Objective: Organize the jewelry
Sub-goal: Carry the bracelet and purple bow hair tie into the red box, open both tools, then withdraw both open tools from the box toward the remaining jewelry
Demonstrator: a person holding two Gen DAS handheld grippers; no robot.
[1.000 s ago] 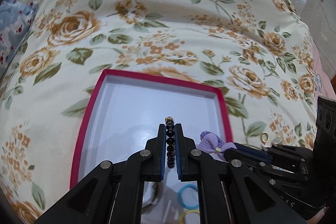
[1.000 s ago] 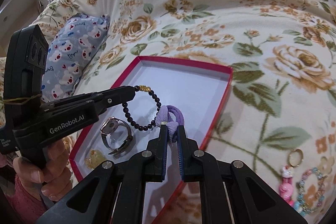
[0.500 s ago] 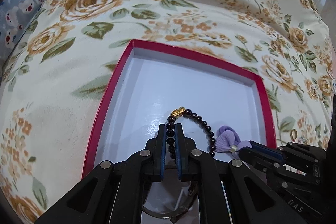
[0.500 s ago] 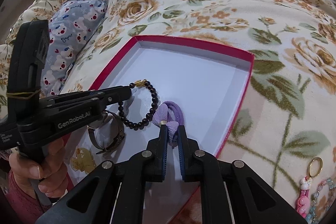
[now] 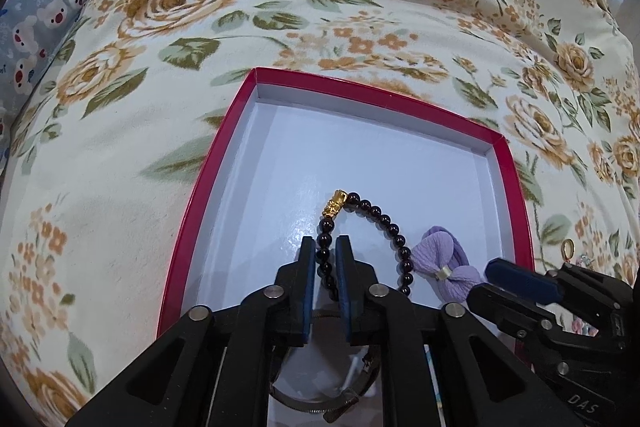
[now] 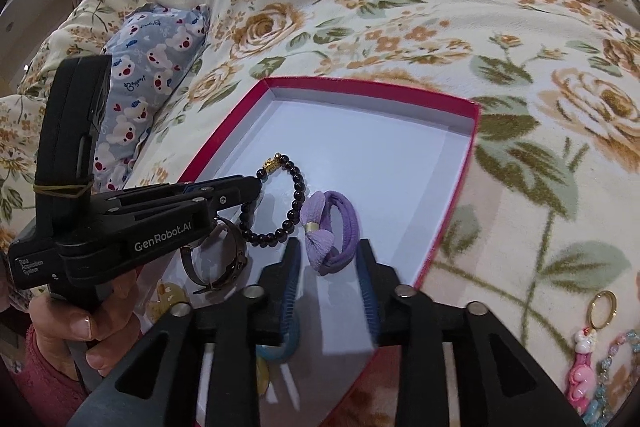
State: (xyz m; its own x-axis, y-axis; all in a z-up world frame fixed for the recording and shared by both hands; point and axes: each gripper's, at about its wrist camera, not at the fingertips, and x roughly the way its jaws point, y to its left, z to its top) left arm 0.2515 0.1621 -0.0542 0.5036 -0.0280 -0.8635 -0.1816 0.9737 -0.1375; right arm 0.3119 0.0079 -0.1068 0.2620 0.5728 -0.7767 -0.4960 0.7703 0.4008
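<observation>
A black bead bracelet with a gold charm [image 5: 376,213] lies on the white floor of the red-rimmed box [image 5: 360,87]. My left gripper [image 5: 325,259] straddles its beads; the jaws are opening and the pads stand just off the beads. From the right wrist view, the left gripper [image 6: 256,187] reaches in from the left over the bracelet [image 6: 296,195]. A purple bow hair tie [image 6: 328,231] rests on the box [image 6: 360,83] floor. My right gripper [image 6: 329,259] is opening, its fingers wide on either side of the tie and off it.
In the near part of the box lie a metal wristwatch [image 6: 216,259], a yellow piece [image 6: 168,291] and a blue ring [image 6: 280,343]. A gold keyring with a pink charm [image 6: 588,347] lies on the floral blanket at right. A blue patterned pillow [image 6: 152,47] sits far left.
The left gripper came down and set the bracelet on the box floor, then eased its jaws. The right jaws spread apart and let go of the purple hair tie.
</observation>
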